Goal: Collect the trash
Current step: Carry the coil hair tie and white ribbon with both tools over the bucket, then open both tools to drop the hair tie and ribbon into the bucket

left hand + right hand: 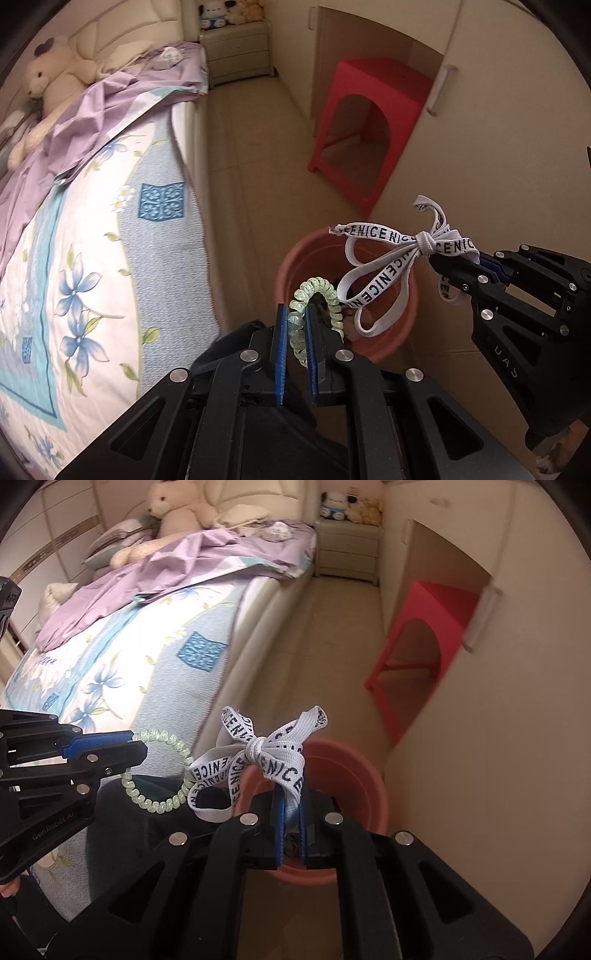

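- Left wrist view: the left tool (295,325) pinches a pale green coiled plastic hair tie (318,295) directly over the round pink plastic bin (291,258), likely for a clean drop.
- Its neighbour, the right tool (448,266), pinches a knotted white printed fabric lace (388,258) over that rim.
- Right wrist view alone shows the lace's gripped tail and the bin beside the floral-quilted bed (110,679).
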